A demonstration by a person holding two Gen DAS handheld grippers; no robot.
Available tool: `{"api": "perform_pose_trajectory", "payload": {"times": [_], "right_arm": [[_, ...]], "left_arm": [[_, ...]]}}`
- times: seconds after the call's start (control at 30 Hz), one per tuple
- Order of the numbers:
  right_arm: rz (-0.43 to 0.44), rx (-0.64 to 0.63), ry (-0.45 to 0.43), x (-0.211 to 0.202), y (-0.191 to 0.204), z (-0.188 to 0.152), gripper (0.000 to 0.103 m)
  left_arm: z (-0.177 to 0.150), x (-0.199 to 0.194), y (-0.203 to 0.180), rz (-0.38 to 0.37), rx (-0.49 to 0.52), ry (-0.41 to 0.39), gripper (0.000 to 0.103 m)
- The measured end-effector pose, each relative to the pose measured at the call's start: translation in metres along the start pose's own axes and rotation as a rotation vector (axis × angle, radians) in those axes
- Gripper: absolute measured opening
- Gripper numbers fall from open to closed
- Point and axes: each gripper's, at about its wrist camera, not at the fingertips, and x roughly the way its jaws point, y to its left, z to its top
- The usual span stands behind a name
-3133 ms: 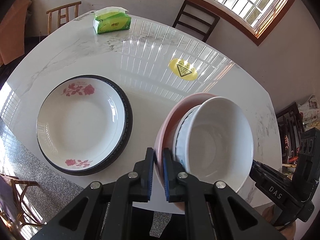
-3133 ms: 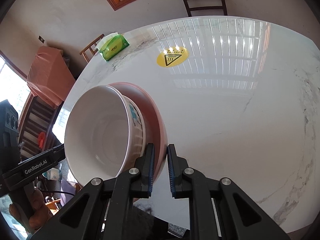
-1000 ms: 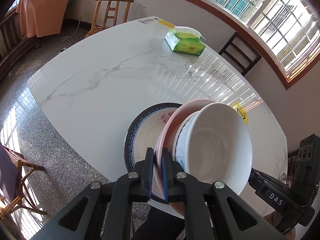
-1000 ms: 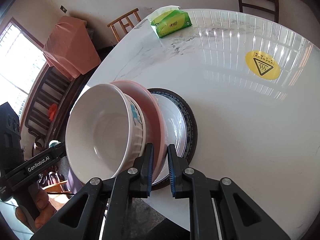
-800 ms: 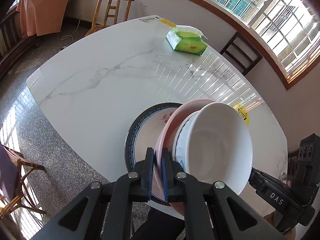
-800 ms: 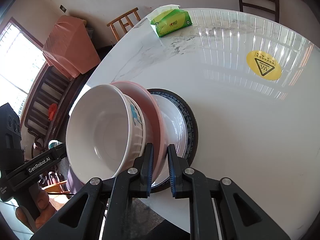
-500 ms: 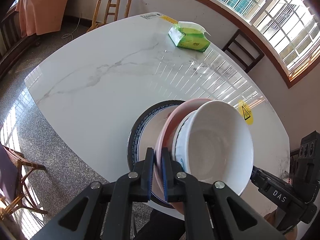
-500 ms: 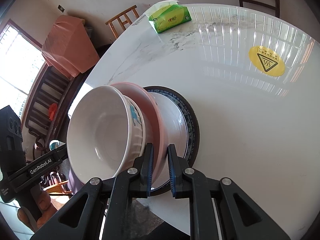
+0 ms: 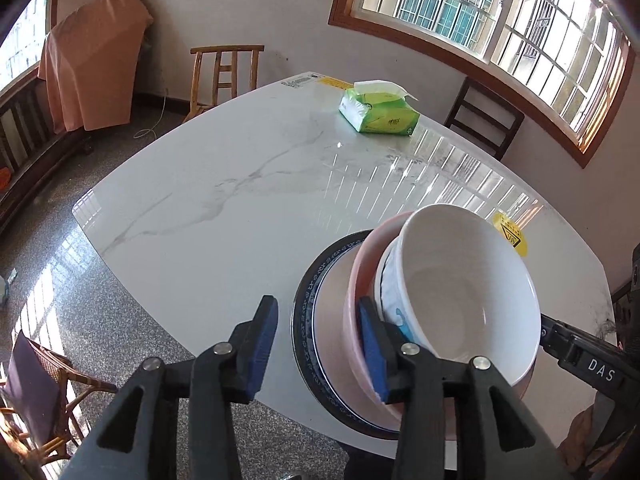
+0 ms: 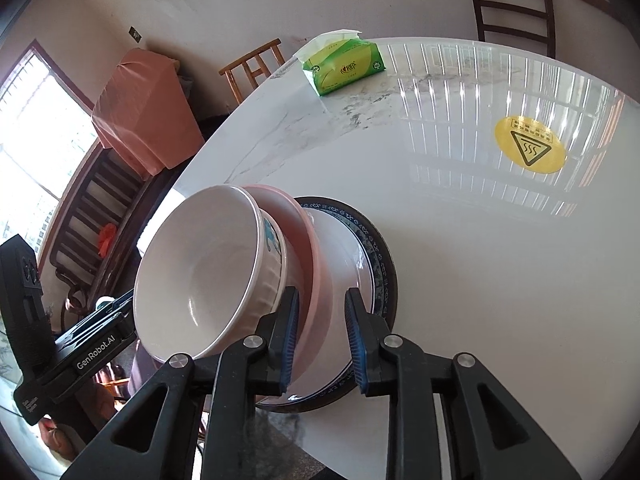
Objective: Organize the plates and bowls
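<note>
Left tool point(image 9: 318, 344) and right tool point(image 10: 322, 338) just released, glossy round pink plate point(image 10: 316, 264) between parted jaws, marble table point(image 9: 240, 200).

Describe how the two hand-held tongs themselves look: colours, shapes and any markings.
Both tongs are matte black plastic with two angular, triangulated fingers, silver pivot bolts and ribbed blue pads on the inner faces. The left tongs carry white "GenRobot.AI" lettering on their body, seen from the right wrist view. The right tongs show "DAS" in white, seen from the left wrist view. No cables or sleeves show.
</note>
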Motion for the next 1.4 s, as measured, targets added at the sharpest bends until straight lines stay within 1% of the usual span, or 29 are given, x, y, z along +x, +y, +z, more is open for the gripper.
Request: {"api": "perform_pose_trajectory", "payload": {"times": [0.03,0.07,0.13,0.17,0.2,0.23,0.3,0.43,0.5,0.57,0.6,0.67,0.77,0.83,0.9,0.93,1.0,1.07,1.13,1.23,1.4], "right_arm": [[-0.018,-0.006,-0.019,-0.002,0.000,-0.002,0.033],[-0.028,-0.008,-0.039,-0.004,0.001,-0.004,0.035],[-0.041,-0.025,-0.085,-0.010,0.000,-0.006,0.038],[-0.050,-0.038,-0.114,-0.014,0.002,-0.008,0.040],[-0.060,-0.051,-0.152,-0.021,0.003,-0.012,0.049],[-0.078,-0.063,-0.194,-0.027,0.005,-0.015,0.055],[-0.098,-0.095,-0.270,-0.040,0.011,-0.023,0.057],[-0.116,-0.132,-0.384,-0.058,0.022,-0.042,0.069],[-0.120,-0.148,-0.419,-0.063,0.027,-0.050,0.071],[-0.121,-0.155,-0.447,-0.067,0.031,-0.059,0.075],[-0.113,-0.156,-0.460,-0.070,0.032,-0.063,0.076],[-0.102,-0.164,-0.481,-0.072,0.035,-0.071,0.078],[-0.120,-0.180,-0.524,-0.076,0.040,-0.081,0.080],[-0.135,-0.199,-0.552,-0.078,0.044,-0.089,0.087],[-0.134,-0.216,-0.588,-0.082,0.047,-0.097,0.089],[-0.133,-0.218,-0.605,-0.084,0.047,-0.101,0.095],[-0.143,-0.213,-0.641,-0.088,0.049,-0.109,0.101],[-0.175,-0.215,-0.680,-0.090,0.049,-0.117,0.102],[-0.200,-0.227,-0.686,-0.092,0.051,-0.122,0.102],[-0.209,-0.230,-0.689,-0.096,0.050,-0.128,0.102],[-0.219,-0.220,-0.732,-0.110,0.045,-0.139,0.102]], "left_arm": [[-0.002,-0.001,0.002,-0.009,0.000,-0.014,0.046],[-0.004,-0.001,0.004,-0.017,0.000,-0.029,0.047],[-0.007,-0.003,0.006,-0.006,0.002,-0.056,0.056],[-0.009,-0.003,0.006,0.008,0.008,-0.073,0.058],[-0.011,-0.004,0.006,0.018,0.015,-0.090,0.060],[-0.013,-0.005,0.005,0.023,0.022,-0.109,0.061],[-0.019,-0.009,0.003,0.037,0.041,-0.143,0.061],[-0.034,-0.017,-0.002,0.089,0.086,-0.229,0.063],[-0.043,-0.023,-0.004,0.101,0.096,-0.273,0.063],[-0.051,-0.029,-0.005,0.103,0.098,-0.298,0.065],[-0.054,-0.031,-0.005,0.093,0.095,-0.301,0.066],[-0.061,-0.035,-0.006,0.069,0.085,-0.311,0.067],[-0.072,-0.043,-0.010,0.063,0.074,-0.344,0.067],[-0.079,-0.047,-0.012,0.064,0.068,-0.372,0.067],[-0.088,-0.053,-0.016,0.060,0.073,-0.395,0.067],[-0.092,-0.055,-0.019,0.057,0.080,-0.401,0.067],[-0.099,-0.059,-0.024,0.052,0.093,-0.403,0.067],[-0.104,-0.062,-0.030,0.048,0.109,-0.394,0.067],[-0.109,-0.065,-0.036,0.048,0.119,-0.388,0.067],[-0.115,-0.069,-0.047,0.053,0.141,-0.384,0.067],[-0.125,-0.081,-0.062,0.054,0.168,-0.402,0.067]]}}
